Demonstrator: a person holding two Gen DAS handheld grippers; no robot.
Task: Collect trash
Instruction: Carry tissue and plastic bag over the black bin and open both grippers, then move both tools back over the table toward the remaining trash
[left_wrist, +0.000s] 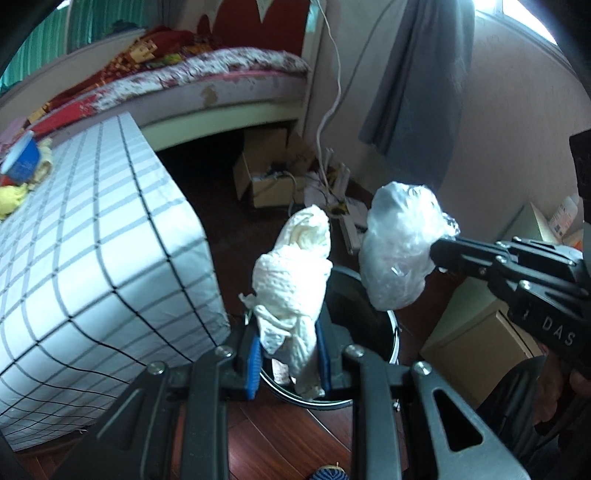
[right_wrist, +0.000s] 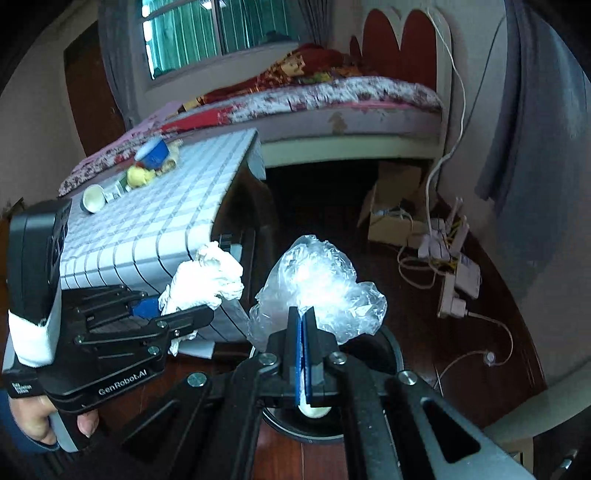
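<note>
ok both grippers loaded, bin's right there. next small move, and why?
Probably open both jaws. The left gripper pinches a paper towel and the right gripper a plastic bag, both over the trash bin.

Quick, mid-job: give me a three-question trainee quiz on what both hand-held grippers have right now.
1. True or false: the left hand-held gripper is shut on the crumpled paper towel.
2. What does the right hand-held gripper hold? A) blue cup B) clear plastic bag C) cardboard box
3. Fill in: below both loads sits the round ____.

Key: 1 true; 2 B; 3 trash bin.
</note>
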